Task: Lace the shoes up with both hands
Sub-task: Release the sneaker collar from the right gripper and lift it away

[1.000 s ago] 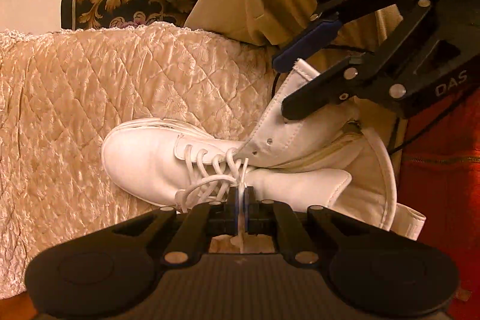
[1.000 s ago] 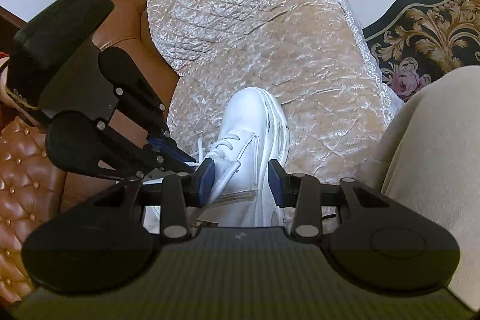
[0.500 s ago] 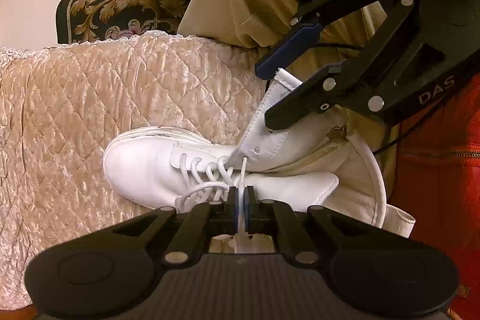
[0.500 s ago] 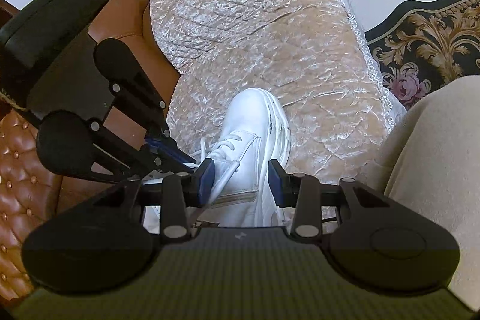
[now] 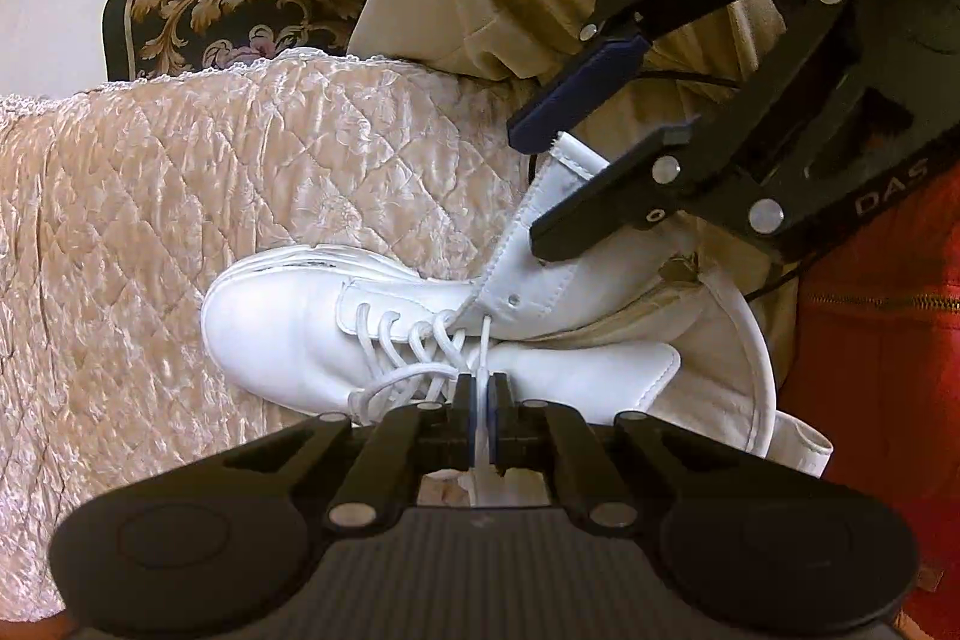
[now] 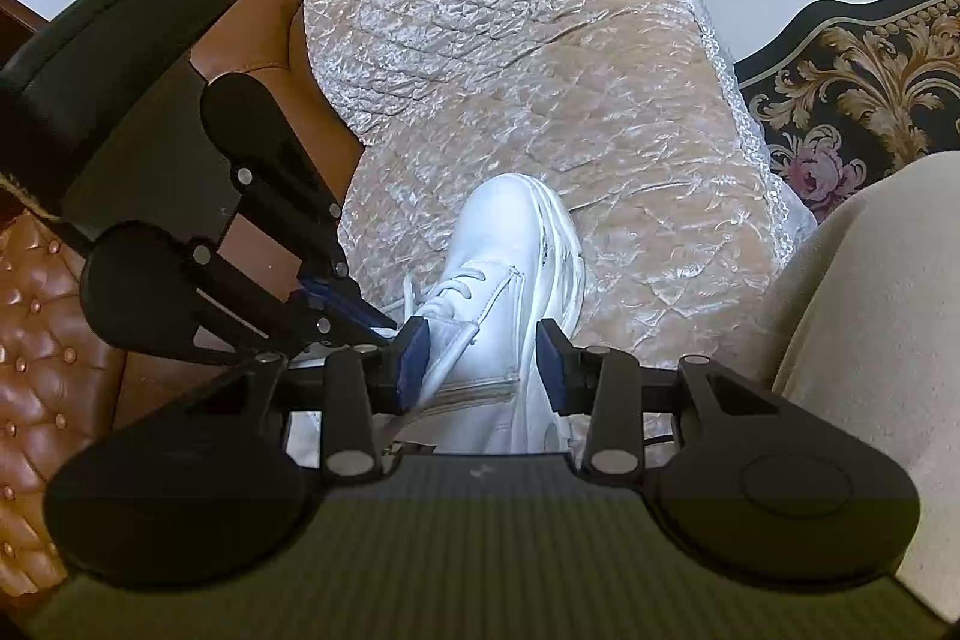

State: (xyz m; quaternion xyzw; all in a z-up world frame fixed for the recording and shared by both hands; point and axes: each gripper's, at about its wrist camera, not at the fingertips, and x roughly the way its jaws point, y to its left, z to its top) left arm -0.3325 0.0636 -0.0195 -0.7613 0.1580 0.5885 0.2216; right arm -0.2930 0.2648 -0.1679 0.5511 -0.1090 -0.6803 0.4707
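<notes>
On quilted cover (image 5: 240, 196): white boot (image 5: 288, 322) | left tongs (image 5: 480, 415) pinch lace (image 5: 480, 340) | right tongs (image 6: 483, 361) spread

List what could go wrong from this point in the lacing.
1. The left gripper is shut on only a thin run of lace; a hard pull might slip it out of the fingers.
2. The right gripper is open around the boot's flap; if the flap drops, it may cover the eyelet.
3. The white boot lies loose on the quilted cover, so tugging could drag it.
</notes>
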